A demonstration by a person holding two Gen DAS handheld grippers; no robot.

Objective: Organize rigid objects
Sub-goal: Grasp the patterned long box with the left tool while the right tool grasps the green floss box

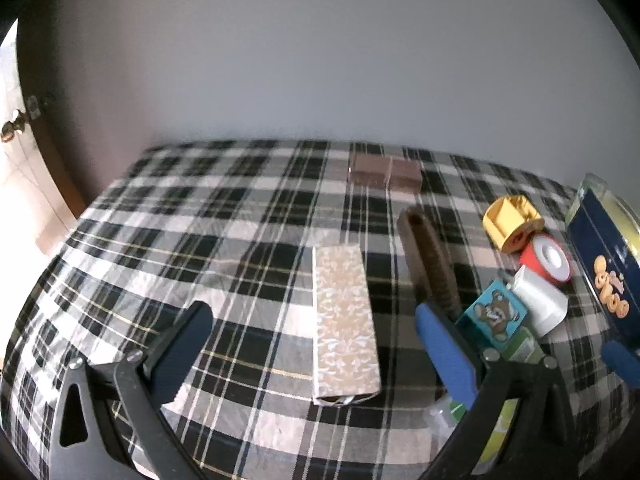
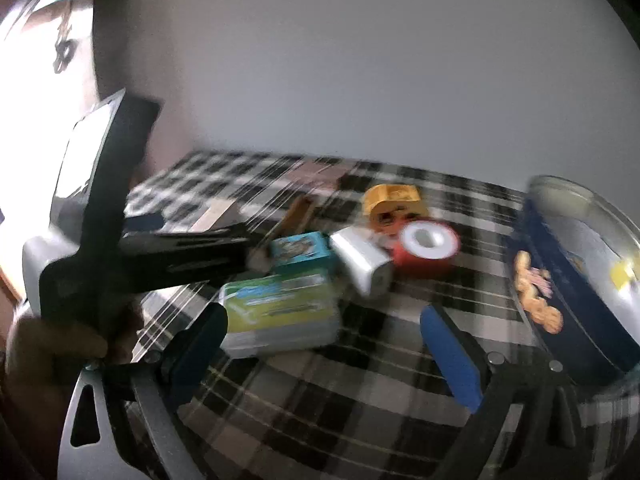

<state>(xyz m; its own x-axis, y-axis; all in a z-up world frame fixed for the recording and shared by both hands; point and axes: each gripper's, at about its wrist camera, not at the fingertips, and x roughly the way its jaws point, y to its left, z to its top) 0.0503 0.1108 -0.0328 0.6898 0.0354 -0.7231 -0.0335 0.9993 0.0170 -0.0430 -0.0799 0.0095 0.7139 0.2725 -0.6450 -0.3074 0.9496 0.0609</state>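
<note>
Two hand-held grippers are held apart, empty. The left hand-held gripper [image 1: 316, 344] is lined up astride the long silver patterned box [image 1: 344, 328] lying flat on the plaid-covered worktop [image 1: 200, 216]; closing is called for next. The right hand-held gripper [image 2: 324, 344] hovers near the green-labelled flat pack [image 2: 280, 312].

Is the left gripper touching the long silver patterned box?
Apart. In the left wrist view, the silver box lies between the open left gripper fingers, checked cloth visible on both sides.

Your tablecloth [image 1: 200, 216] was black-and-white plaid. The long box [image 1: 344, 320] showed a silver floral print; the tin [image 1: 604, 264] was navy, one roll [image 1: 546, 258] red, one block [image 1: 510, 220] yellow, your pads [image 1: 446, 350] blue.
</note>
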